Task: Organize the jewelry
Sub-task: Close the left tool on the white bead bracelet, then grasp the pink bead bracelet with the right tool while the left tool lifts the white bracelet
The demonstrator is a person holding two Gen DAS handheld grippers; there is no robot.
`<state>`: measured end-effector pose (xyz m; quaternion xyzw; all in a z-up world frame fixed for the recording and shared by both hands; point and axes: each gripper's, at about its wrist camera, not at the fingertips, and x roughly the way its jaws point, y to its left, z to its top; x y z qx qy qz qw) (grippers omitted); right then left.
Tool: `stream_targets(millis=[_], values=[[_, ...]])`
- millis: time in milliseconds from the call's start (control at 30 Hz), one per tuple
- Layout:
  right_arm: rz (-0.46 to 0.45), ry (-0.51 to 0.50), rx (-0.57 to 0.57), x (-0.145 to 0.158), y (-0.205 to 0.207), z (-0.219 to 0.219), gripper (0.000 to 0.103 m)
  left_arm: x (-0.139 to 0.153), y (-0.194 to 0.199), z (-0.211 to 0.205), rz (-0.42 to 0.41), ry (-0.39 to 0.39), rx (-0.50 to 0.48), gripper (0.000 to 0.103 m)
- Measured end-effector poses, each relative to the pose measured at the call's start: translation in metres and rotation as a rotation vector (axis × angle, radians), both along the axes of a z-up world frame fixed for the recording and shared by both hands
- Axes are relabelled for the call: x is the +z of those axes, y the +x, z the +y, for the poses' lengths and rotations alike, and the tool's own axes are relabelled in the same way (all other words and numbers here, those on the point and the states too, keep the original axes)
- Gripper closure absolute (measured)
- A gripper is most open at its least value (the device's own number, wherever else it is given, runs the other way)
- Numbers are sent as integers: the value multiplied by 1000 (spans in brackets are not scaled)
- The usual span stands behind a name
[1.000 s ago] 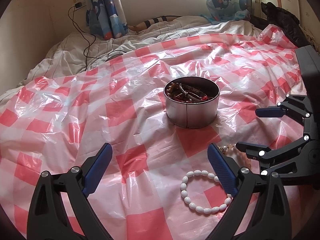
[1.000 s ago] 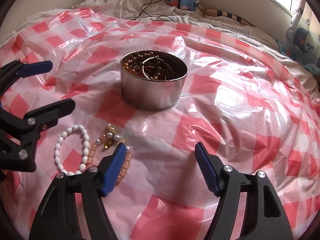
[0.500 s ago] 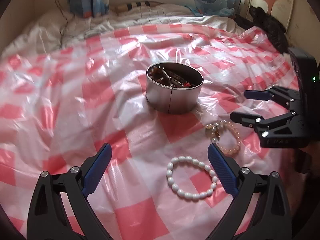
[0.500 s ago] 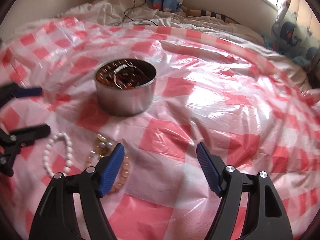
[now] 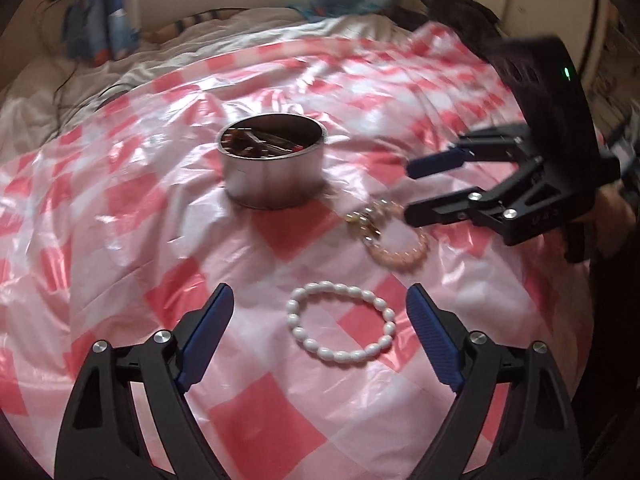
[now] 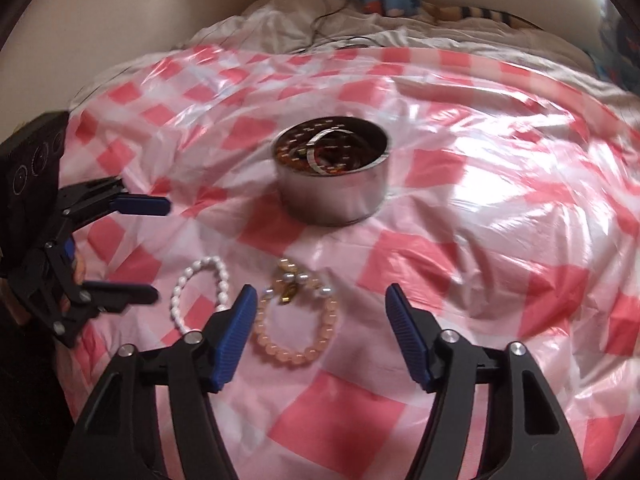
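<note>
A round metal tin point(image 5: 272, 168) holding several pieces of jewelry stands on the red-and-white checked plastic sheet point(image 5: 120, 208); it also shows in the right wrist view point(image 6: 334, 178). A white bead bracelet point(image 5: 341, 328) lies just ahead of my open left gripper point(image 5: 320, 320), between its fingers. A peach bead bracelet with pearl and gold charms point(image 6: 298, 316) lies between the fingers of my open right gripper point(image 6: 320, 320); it also shows in the left wrist view point(image 5: 390, 232). Each gripper shows in the other's view: the right gripper point(image 5: 412, 192) and the left gripper point(image 6: 156, 252). Both are empty.
The sheet covers a bed with rumpled white bedding point(image 6: 320, 28) at the far side. A dark cable point(image 6: 320, 20) lies on the bedding. Patterned curtains point(image 5: 108, 24) hang at the back wall. Dark clothing point(image 5: 460, 4) lies at the far right.
Both grippers have swung so that the bracelets sit more centred: the white one now lies between the left fingers, the peach one between the right fingers. Both stay open.
</note>
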<state>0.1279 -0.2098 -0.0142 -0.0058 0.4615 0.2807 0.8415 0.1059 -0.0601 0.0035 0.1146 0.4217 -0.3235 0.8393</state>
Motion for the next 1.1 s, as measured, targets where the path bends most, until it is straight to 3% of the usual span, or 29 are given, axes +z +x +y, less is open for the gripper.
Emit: stream_targets(millis=[167, 333, 433, 500, 633, 700, 867, 933, 967, 1067, 1100], values=[[-2, -68, 26, -12, -3, 15, 61, -10, 2, -7, 43, 0, -18, 30], [-2, -144, 21, -24, -2, 24, 64, -20, 12, -3, 124, -41, 27, 37], [3, -143, 3, -26, -1, 20, 71, -26, 14, -5, 140, -23, 28, 44], [7, -140, -14, -26, 1, 17, 89, -31, 13, -8, 146, 11, 25, 56], [-8, -135, -16, -22, 1, 15, 94, -33, 15, -8, 139, 46, 48, 84], [-22, -124, -19, -18, 0, 14, 95, -30, 16, -6, 125, 48, 57, 94], [-25, -119, -32, -14, 2, 9, 95, -23, 16, -2, 98, 27, 61, 99], [-3, -129, -39, -18, 5, 9, 94, -25, 16, -3, 102, 58, 63, 98], [9, -136, -40, -20, 5, 10, 92, -26, 17, -4, 104, 66, 63, 98], [-1, -141, -40, -21, 4, 11, 65, -25, 19, 0, 121, 51, 75, 96], [-5, -146, -36, -21, 3, 12, 64, -28, 20, 1, 131, 56, 82, 90]])
